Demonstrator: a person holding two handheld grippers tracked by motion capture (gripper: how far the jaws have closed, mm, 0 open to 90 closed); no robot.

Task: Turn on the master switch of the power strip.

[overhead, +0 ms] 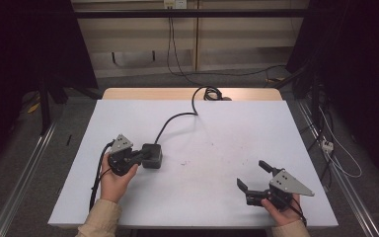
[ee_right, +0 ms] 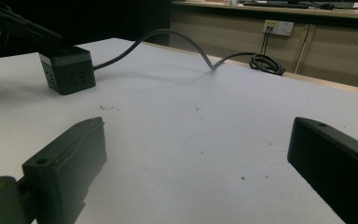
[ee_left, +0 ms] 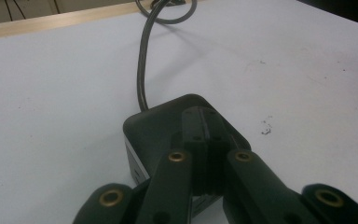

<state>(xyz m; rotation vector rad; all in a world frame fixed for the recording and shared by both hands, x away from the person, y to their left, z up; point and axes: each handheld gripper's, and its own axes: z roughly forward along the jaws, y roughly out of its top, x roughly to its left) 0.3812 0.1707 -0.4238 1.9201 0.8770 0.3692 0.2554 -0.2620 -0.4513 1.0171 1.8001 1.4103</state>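
Table surface (overhead: pixel 217 133): white, matte, marked by small dark specks near the centre (overhead: pixel 183 162).
Table edge (overhead: pixel 138 94): a light wooden strip is exposed along the far side.
Floor (overhead: pixel 69 123): grey, crossed by loose cables (overhead: pixel 343 158).
Wall socket (ee_right: pixel 278 27): mounted on the beige panel, two plugs inserted.
Rails (overhead: pixel 22 177): metal, laid beside the table.

high view looks down; both gripper views skim the shared table (overhead: pixel 202 148) closely.

Left gripper (ee_left: pixel 204 140) jaws together, right gripper (ee_right: pixel 196 154) apart.
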